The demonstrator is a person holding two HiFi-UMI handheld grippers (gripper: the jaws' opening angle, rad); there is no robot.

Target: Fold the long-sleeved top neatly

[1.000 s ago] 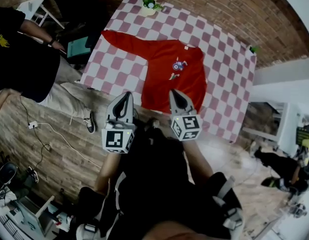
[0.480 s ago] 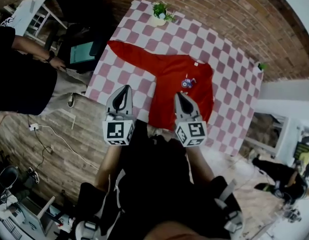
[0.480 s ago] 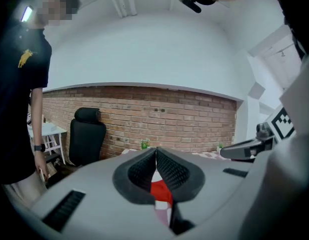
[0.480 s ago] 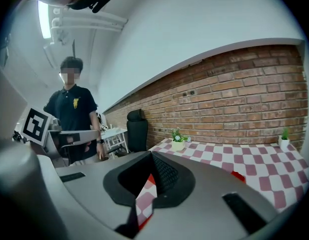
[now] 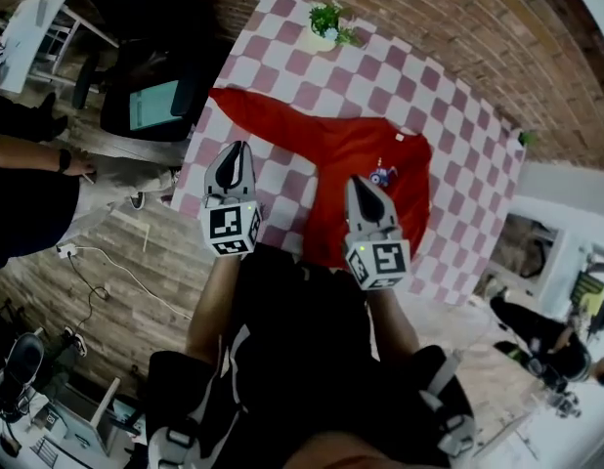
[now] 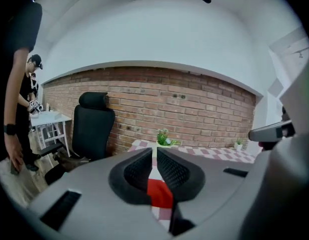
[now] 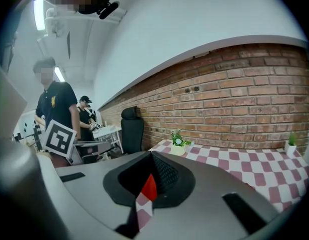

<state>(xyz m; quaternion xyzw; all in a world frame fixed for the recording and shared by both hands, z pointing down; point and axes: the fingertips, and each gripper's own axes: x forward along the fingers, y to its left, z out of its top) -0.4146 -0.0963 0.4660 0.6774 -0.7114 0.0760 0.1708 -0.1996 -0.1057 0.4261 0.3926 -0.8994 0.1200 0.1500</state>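
Head view: the red top [image 5: 326, 149] lies flat on the checked table [image 5: 449, 135], front up, w/ one sleeve [image 5: 248, 110] stretched out toward the pic's left. Can't see the other sleeve. No fold made yet as far as this shows, so the task is basically at zero. Your left gripper [image 5: 238, 149] hangs over the table's near-left part, beside the body and below that sleeve. Your right gripper [image 5: 356, 182] is over the body's near half. Neither looks to be touching cloth. The plant [image 5: 326, 27] sits at the far edge, clear of the top.

Left gripper view: jaws are together, nothing pinched. The red you see through the slit is the top lying on the table beyond, not in the grip. A chair [image 6: 92, 124] stands at the left by the brick wall.

Right gripper view: same story, the jaws are closed and empty, w/ red and checks showing beyond the tips.

Left to do, by my read: open up, bring the sleeves in, then fold the body over. All of it, really.
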